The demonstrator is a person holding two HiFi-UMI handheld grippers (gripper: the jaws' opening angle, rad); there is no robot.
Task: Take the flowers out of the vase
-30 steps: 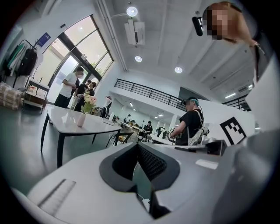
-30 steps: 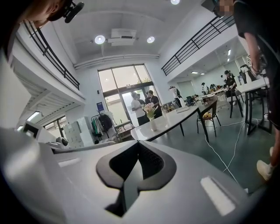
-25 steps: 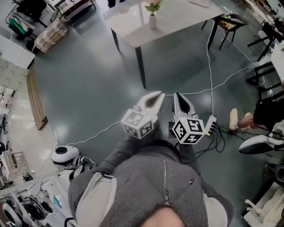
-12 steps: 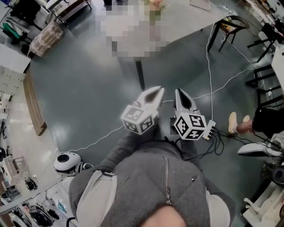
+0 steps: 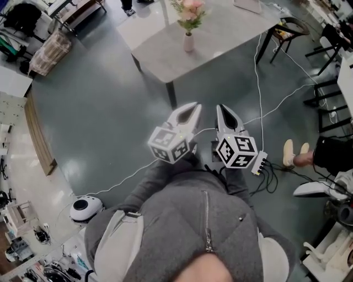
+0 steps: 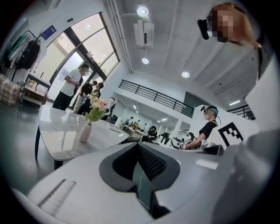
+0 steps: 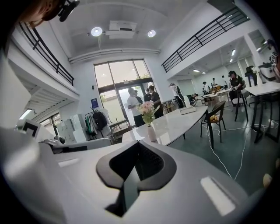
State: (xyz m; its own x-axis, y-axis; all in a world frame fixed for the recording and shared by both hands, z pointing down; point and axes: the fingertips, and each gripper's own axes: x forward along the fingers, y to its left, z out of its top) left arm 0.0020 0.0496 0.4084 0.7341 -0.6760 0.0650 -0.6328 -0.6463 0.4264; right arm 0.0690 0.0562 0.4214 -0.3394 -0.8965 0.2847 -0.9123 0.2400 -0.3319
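A small white vase with pink flowers stands on a pale grey table at the top of the head view. My left gripper and right gripper are held side by side over the floor, well short of the table, both shut and empty. In the left gripper view the vase and flowers are far off to the left, past the shut left gripper. The right gripper view has the vase and flowers ahead, beyond the shut right gripper.
White cables run across the dark floor under and right of the table. A black chair stands at the table's right end. A person's shoes are at the right. A white round device sits lower left. Several people stand near the windows.
The table, vase and flowers have slid down the head view, nearer to me. Both grippers have moved forward together towards the table and stay shut.
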